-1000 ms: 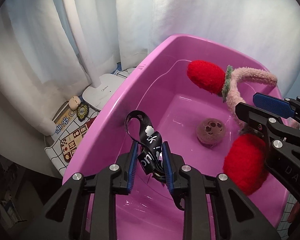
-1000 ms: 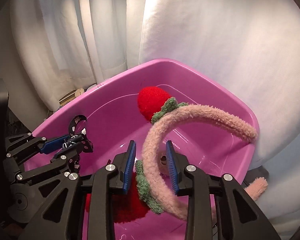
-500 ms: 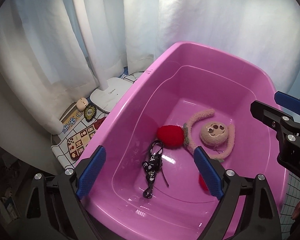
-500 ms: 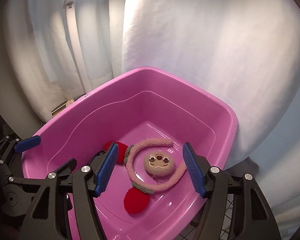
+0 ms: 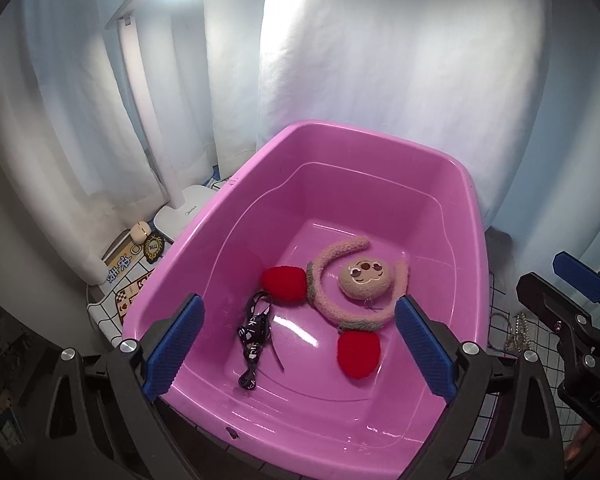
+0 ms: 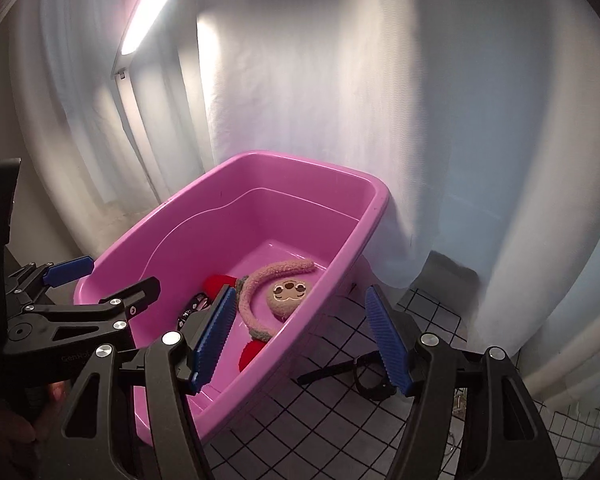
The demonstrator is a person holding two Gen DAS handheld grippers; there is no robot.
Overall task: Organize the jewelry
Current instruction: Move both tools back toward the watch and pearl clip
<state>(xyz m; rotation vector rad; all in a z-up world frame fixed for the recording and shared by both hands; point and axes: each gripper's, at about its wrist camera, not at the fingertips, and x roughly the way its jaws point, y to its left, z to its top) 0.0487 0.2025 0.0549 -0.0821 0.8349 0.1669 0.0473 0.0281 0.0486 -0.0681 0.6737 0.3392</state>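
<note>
A pink plastic tub (image 5: 380, 152) sits on a counter (image 6: 340, 408) covered with a white cloth gridded in black, backed by white curtains (image 5: 380, 60). On the tub's floor lies a fuzzy pink headband (image 5: 328, 312) with a red strawberry pom-pom at each end, curled around a round beige plush charm (image 5: 364, 278) with a cartoon face, touching or just beside it. Near the headband's left pom-pom rests a black printed strap (image 5: 254, 336).

The left gripper (image 5: 296, 344) hangs over the tub's near edge, its blue-padded jaws opening wide with nothing gripped between them; the strap and headband lie well below. The right gripper (image 6: 300, 336) is held over the tub's right rim, jaws released and empty, one pad over the tub and the other over the counter.

A black watch-like band (image 6: 364, 372) lies on the counter outside the tub, near the right gripper. A lit white desk lamp (image 5: 176, 208) stands to the tub's left, beside patterned cards (image 5: 124, 268). A metal chain (image 5: 516, 328) lies on the counter right of the tub.
</note>
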